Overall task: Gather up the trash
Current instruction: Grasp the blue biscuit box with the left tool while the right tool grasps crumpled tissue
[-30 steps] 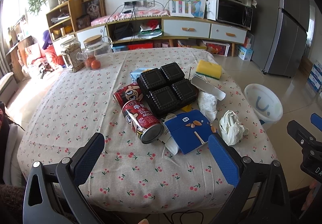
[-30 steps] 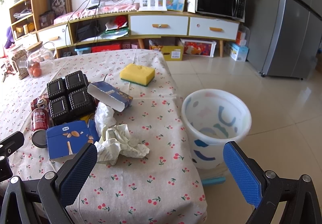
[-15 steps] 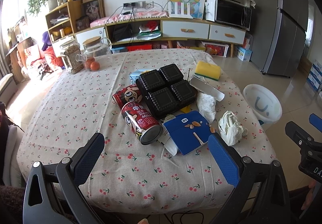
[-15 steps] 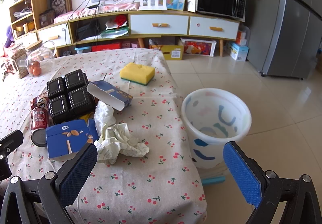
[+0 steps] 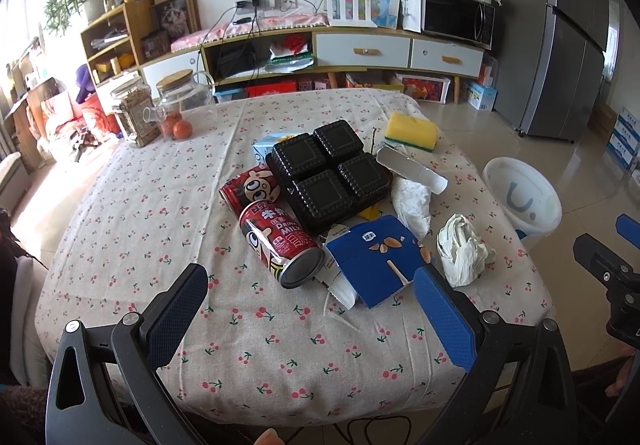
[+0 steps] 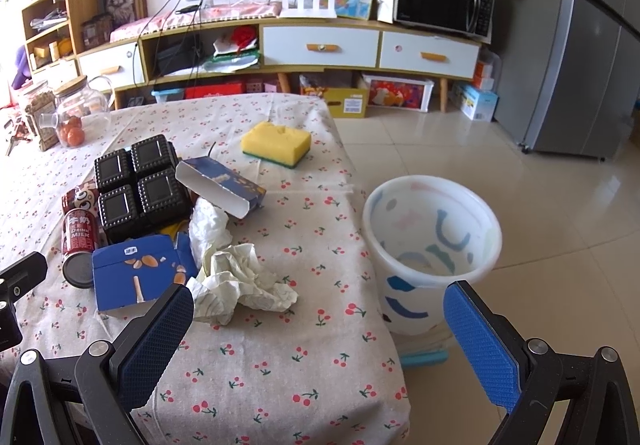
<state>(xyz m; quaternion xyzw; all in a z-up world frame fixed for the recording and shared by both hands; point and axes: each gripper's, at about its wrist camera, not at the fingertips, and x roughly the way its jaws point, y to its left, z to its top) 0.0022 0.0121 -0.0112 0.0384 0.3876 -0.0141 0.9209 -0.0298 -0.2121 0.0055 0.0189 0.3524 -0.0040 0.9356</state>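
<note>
- Cherry-print tablecloth (image 5: 160, 229): matt woven cloth.
- Milk can (image 5: 280, 241): glossy metal.
- Black tray (image 5: 328, 177): shiny plastic.
- Crumpled tissue (image 6: 240, 285): soft paper.
- Bin (image 6: 432, 257): smooth translucent plastic.
- Floor (image 6: 540, 205): glossy tile.

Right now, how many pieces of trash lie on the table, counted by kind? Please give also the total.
Red drink cans: 2
Blue cardboard boxes: 2
Crumpled paper or tissue: 2
Black plastic tray: 1
Total: 7
A light blue item behind the tray is mostly hidden, so it is not counted.
</note>
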